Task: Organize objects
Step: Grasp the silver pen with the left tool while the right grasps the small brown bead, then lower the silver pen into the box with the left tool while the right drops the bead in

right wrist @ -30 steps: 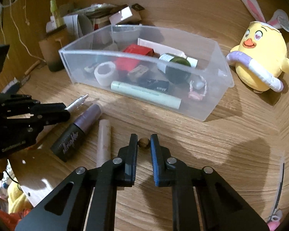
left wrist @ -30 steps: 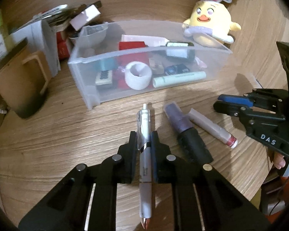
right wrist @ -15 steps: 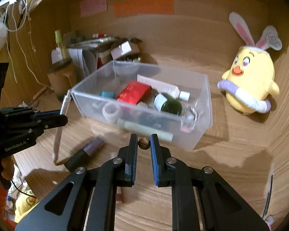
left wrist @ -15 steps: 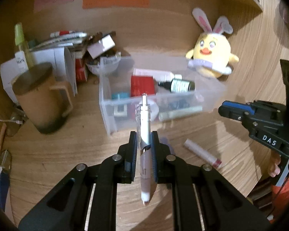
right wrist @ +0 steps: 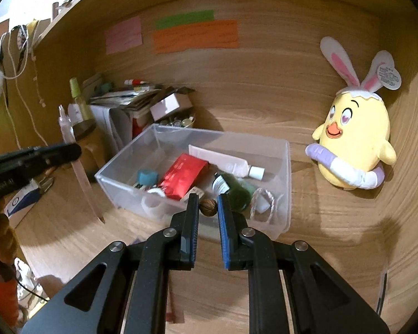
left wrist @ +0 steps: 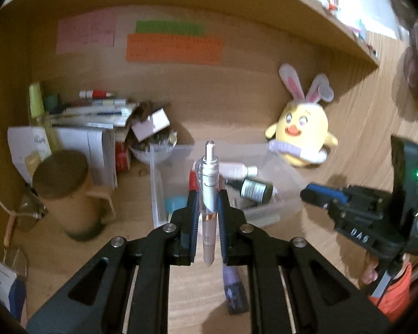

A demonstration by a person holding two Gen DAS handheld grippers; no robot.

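Observation:
My left gripper (left wrist: 206, 194) is shut on a white pen (left wrist: 209, 183) and holds it upright in the air, in front of the clear plastic bin (left wrist: 156, 183). The pen also shows in the right wrist view (right wrist: 78, 164), left of the bin (right wrist: 281, 194). My right gripper (right wrist: 208, 203) is shut on a small brown bead (right wrist: 208, 203) above the bin's near wall. The bin holds a red packet (right wrist: 184, 178), a dark green bottle (right wrist: 234, 189), a white tube (right wrist: 223, 161) and other small items. A purple mascara tube (left wrist: 232, 292) lies on the desk below the left gripper.
A yellow bunny-eared plush (right wrist: 354, 153) stands right of the bin. A brown mug (left wrist: 67, 192), a paper stack (left wrist: 97, 111) and a green-capped bottle (left wrist: 37, 103) crowd the back left. Sticky notes (left wrist: 172, 47) hang on the back wall. A shelf (left wrist: 334, 22) runs overhead.
Both grippers have risen from the desk, the left lifting the pen off the surface and the right lifting the bead. The mascara and a lipstick stayed on the desk.

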